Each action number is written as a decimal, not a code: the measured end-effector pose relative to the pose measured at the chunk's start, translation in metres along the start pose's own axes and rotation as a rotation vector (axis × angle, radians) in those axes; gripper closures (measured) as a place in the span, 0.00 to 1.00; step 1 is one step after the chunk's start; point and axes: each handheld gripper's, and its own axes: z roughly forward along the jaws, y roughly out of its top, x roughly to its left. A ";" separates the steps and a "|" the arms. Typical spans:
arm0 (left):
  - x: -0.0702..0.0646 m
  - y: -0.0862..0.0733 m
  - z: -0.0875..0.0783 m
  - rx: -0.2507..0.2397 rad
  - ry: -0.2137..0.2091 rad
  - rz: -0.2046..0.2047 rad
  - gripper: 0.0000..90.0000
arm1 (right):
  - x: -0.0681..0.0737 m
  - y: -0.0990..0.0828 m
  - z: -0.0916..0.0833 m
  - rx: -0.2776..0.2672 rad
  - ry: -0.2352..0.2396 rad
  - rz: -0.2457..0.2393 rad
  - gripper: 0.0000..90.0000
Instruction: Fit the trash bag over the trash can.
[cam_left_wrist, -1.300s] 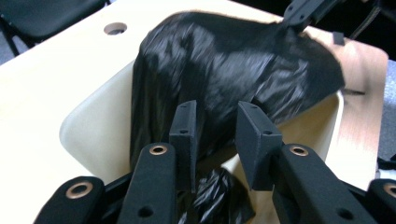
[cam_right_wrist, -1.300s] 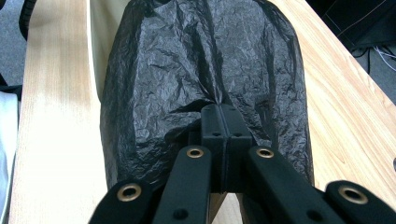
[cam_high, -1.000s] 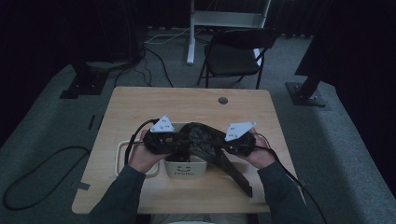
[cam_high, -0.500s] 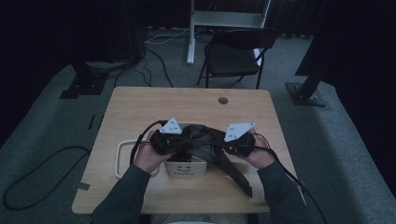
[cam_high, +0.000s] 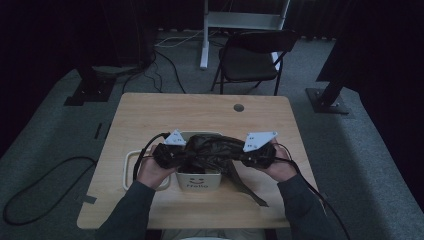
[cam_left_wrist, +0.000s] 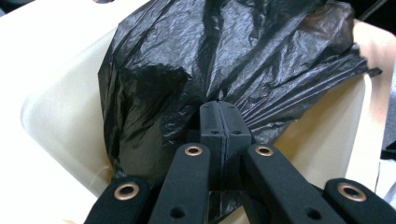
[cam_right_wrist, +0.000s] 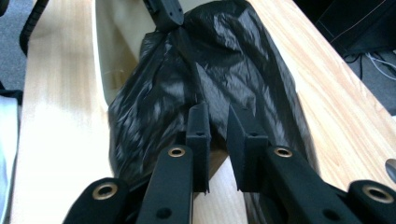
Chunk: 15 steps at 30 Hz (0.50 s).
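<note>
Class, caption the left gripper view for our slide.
Left claw shut on a black plastic bag over a cream bin.

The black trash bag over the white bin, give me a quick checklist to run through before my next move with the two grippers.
1. Left gripper clamped on the black trash bag: ok, jaws shut with gathered plastic pinched between them.
2. Right gripper gripping the bag: not ok, jaws stand apart, with the bag just beyond them.
3. Bag sits over the white bin: ok, it drapes across the bin's opening.
4. Bag's rim folded over the bin's edge: cannot tell, the plastic is bunched.
5. Bin resting flat on the wooden table: ok.
6. Loose tail of plastic clear of the bin: not ok, it trails over the table toward the person.
</note>
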 end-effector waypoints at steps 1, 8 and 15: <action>0.001 -0.001 0.000 0.001 -0.002 -0.002 1.00 | 0.001 0.000 -0.001 0.004 -0.001 -0.001 0.87; 0.001 -0.002 -0.001 -0.003 0.000 -0.010 1.00 | 0.005 -0.003 -0.004 -0.010 0.031 0.001 0.81; 0.001 -0.003 -0.002 -0.016 0.004 -0.020 1.00 | 0.010 -0.009 0.004 0.008 0.068 0.010 0.81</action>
